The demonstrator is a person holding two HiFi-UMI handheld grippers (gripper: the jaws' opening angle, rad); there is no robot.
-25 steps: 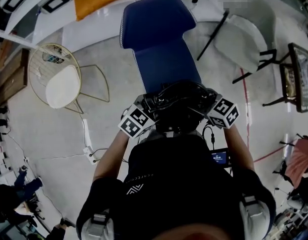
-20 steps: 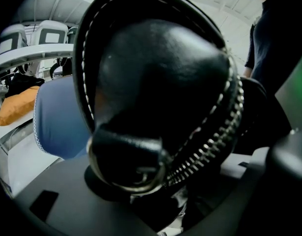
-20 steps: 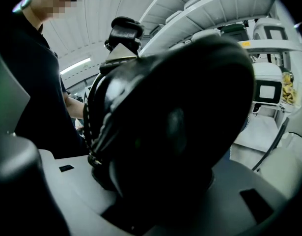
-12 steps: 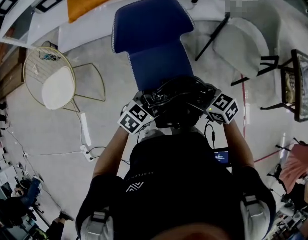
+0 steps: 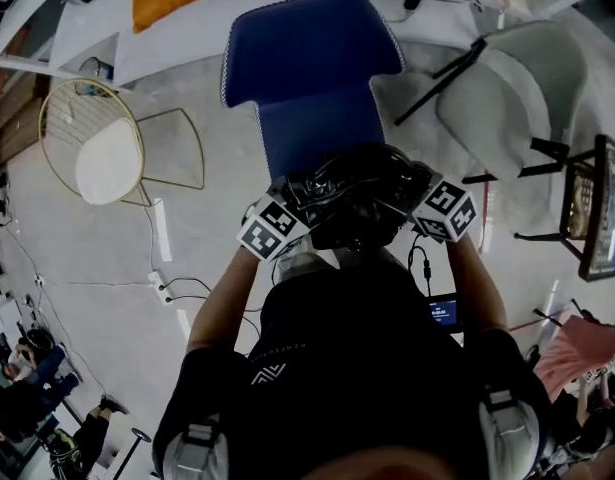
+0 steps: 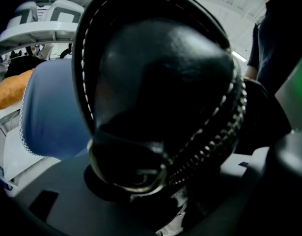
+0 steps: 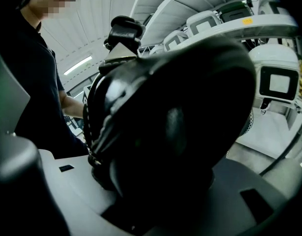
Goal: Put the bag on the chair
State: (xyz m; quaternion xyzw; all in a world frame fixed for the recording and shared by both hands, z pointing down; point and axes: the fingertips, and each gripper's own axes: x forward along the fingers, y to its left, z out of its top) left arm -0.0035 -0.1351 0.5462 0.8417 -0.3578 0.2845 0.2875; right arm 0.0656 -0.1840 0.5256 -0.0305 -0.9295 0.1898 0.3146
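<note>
Currently gripping the black bag (image 5: 355,193) from both sides, pinching its strap end with the left gripper (image 5: 287,218) and its rounded body with the right gripper (image 5: 427,206). Holding both sets of jaws wide apart yet pressed onto the bag's bulk, with nothing else between them. Showing, in the left gripper view, the stitched strap (image 6: 229,127) and a metal ring (image 6: 126,176) right at the jaws. Hanging the bag over the front edge of the blue chair (image 5: 312,68), just ahead of the person's chest, hiding the near part of the seat (image 5: 322,133) from above. Not being able to tell whether already touching the seat or hovering just above it. Judging from the firm grip on both ends, probably not resting there yet.

Judging the task as well under way but unfinished: pick-up and approach done, set-down and release lacking. Needing next, most likely, a short push deeper over the seat, a lowering onto the cushion, then an opening of both grippers and a pull-back to either side. Watching for a placement too near the front edge, risking a soft, rounded bag slumping off toward the floor (image 5: 107,258). Leaving aside the wire chair (image 5: 57,118) with the white cushion (image 5: 102,158) at the left and the grey chair (image 5: 507,98) at the right, both well apart from the bag.
</note>
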